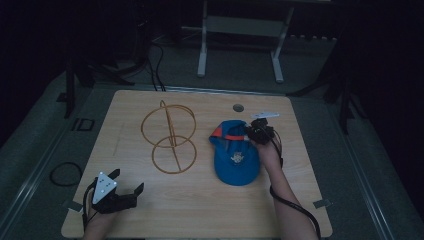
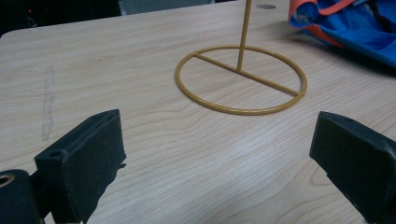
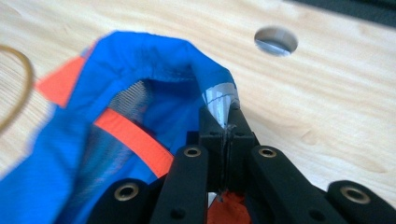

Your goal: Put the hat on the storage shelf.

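- We see a blue cap (image 1: 236, 156) lying on the wooden table (image 1: 200, 215), at about 3 o'clock from the table's middle, with its brim toward the person and its opening toward the far edge.
- The cap is the only hollow thing here; inside its opening the right gripper view shows grey mesh lining and an orange strap (image 3: 133, 136), and nothing else that we can tell.
- The right gripper (image 1: 258, 131) is at the far right rim of the cap, at about 1 o'clock from the cap's middle. Its jaws are pressed together on the blue rim, pinching the fabric next to a small silver patch (image 3: 220, 99).
- The left gripper (image 1: 116, 192) is over the near left corner of the table, at about 8 o'clock from the middle. Its jaws are spread wide with only bare table between them.
- A yellow wire stand (image 1: 168, 136) is at about 10 o'clock from the middle, just beside the cap but apart from it. Its round base ring (image 2: 241, 79) lies flat on the wood, a thin rod rises from the bar across it, and upright hoops are on top.
- A round hole (image 1: 238, 107) is in the table at 12 o'clock from the cap.
- The table is light wood with visible grain. The room around is dark; behind the table we see a grey floor, a white frame (image 1: 240, 45) and black cables (image 1: 155, 70).
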Motion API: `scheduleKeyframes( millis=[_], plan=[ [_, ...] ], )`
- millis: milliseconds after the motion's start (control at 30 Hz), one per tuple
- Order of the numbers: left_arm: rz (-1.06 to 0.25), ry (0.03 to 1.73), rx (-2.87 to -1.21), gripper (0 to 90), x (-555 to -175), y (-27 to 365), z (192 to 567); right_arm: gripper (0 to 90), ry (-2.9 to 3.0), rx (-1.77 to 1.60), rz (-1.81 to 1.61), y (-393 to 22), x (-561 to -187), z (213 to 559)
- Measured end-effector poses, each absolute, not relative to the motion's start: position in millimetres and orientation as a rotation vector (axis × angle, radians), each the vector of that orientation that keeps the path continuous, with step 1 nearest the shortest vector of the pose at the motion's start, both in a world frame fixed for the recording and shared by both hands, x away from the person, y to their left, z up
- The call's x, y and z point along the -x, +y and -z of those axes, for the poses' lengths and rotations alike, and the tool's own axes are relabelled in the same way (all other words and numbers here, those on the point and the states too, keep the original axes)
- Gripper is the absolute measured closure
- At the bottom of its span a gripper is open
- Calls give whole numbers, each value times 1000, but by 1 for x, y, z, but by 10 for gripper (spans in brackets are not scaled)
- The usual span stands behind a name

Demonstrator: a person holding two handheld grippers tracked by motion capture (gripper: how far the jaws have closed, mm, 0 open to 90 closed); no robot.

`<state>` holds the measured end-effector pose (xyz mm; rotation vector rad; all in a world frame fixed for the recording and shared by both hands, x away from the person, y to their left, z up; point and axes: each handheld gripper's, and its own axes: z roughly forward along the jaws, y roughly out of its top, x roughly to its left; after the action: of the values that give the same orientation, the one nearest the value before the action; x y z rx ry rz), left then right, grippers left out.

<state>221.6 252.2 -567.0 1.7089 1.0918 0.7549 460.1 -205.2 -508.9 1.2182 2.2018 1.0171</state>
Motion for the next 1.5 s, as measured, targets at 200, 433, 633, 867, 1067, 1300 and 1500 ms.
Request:
scheduleKeyframes(
  millis=[200,433,633,867,1067,1300,1500],
  plan=[
    [-745,1087,-1722,35,-222,249,566,886,2179,-1152,-1062,-210,-445,485],
    [-718,1121,-1706,35,-220,249,559,887,2126,-1106,-1132,-218,-427,456],
    [-696,1112,-1701,35,-215,242,546,888,2098,-1054,-1184,-223,-411,431],
    [-676,1089,-1691,36,-213,238,519,889,2084,-1014,-1224,-226,-396,411],
    [-671,1061,-1685,46,-213,235,493,890,2056,-955,-1254,-226,-381,386],
    [-713,976,-1689,45,-221,224,445,890,2025,-925,-1279,-226,-367,367],
    [-714,929,-1714,45,-233,208,421,890,2020,-909,-1301,-229,-358,358]
  ],
)
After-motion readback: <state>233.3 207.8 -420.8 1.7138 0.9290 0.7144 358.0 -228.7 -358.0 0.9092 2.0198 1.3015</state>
